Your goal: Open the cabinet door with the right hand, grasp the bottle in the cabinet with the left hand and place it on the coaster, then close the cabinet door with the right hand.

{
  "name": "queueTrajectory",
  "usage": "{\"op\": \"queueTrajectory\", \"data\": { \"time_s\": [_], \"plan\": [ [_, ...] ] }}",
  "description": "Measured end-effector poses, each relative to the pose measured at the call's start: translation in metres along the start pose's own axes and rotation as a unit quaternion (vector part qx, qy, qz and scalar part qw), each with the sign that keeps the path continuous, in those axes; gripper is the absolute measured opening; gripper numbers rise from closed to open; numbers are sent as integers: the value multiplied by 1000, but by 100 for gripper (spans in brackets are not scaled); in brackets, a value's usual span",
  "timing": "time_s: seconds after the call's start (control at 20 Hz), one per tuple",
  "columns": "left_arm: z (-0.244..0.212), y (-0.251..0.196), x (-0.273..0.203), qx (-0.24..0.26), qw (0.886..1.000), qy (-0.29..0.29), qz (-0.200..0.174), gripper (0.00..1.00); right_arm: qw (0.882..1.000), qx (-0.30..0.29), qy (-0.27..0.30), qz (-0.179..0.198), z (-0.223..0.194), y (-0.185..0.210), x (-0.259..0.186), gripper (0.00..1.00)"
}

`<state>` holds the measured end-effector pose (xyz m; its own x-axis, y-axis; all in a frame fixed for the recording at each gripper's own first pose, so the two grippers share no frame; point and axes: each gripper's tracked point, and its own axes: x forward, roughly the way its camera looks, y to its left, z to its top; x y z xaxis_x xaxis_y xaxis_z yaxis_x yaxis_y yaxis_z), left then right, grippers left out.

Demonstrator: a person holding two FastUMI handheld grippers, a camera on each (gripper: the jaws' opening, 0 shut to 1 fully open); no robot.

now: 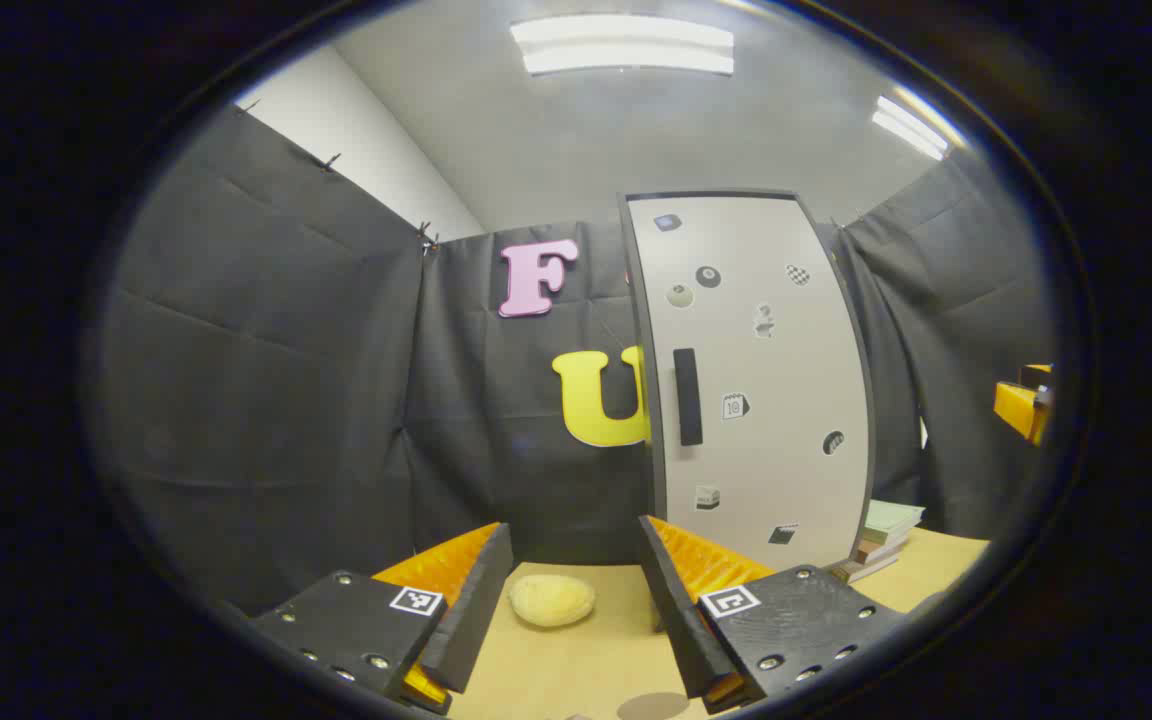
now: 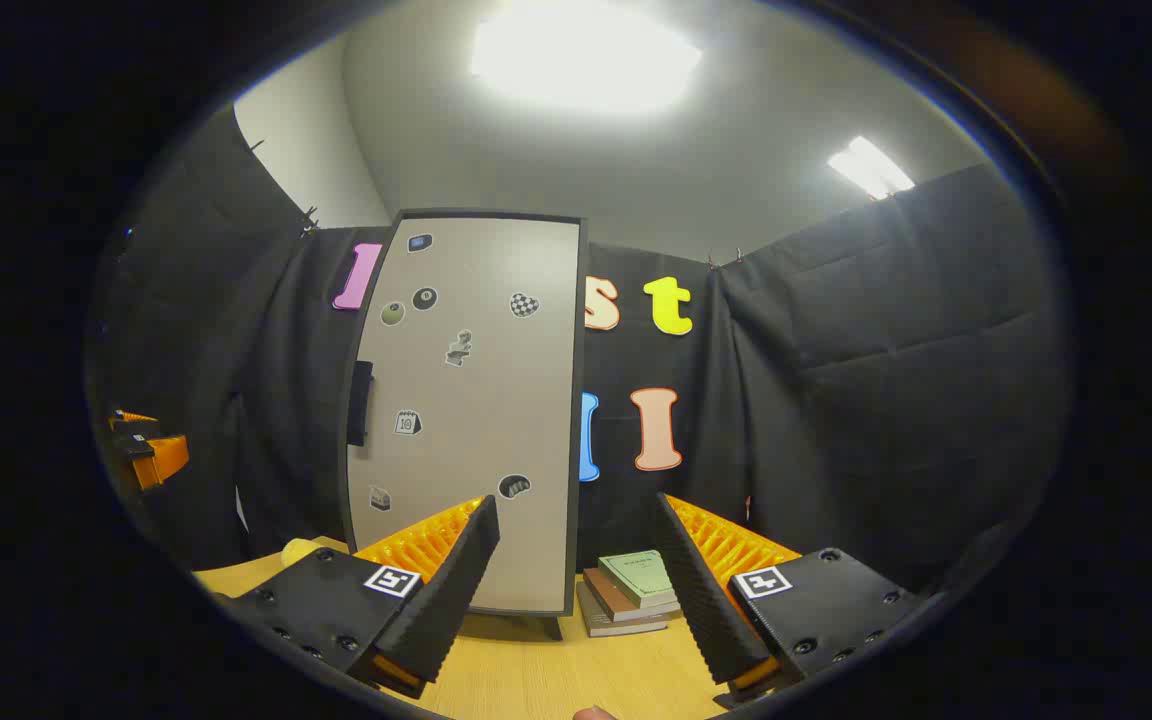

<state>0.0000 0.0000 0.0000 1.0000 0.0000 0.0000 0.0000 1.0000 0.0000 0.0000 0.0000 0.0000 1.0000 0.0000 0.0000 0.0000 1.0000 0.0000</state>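
A tall pale cabinet with a dark frame stands on the wooden table, its door flat and closed, dotted with small stickers. A dark vertical handle sits near the door's left edge; in the right gripper view the cabinet shows with its handle at the left edge. My left gripper is open, low over the table, well short of the cabinet. My right gripper is open too, in front of the cabinet's lower right corner. The bottle is hidden behind the door.
A pale yellow roundish object lies on the table between the left fingers. A stack of books rests right of the cabinet, also the books. The other gripper shows at each view's edge.
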Motion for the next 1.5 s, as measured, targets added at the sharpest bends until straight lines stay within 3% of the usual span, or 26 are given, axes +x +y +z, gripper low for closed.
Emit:
{"op": "queueTrajectory", "data": {
  "time_s": [0.85,1.5],
  "plan": [
    [9,10,-6,12,1000,-14,-2,78,1000,4,12,-3,-3,5,2,98],
    [15,21,-10,19,1000,-18,9,75,999,15,23,23,-4,24,14,98]
  ]
}}
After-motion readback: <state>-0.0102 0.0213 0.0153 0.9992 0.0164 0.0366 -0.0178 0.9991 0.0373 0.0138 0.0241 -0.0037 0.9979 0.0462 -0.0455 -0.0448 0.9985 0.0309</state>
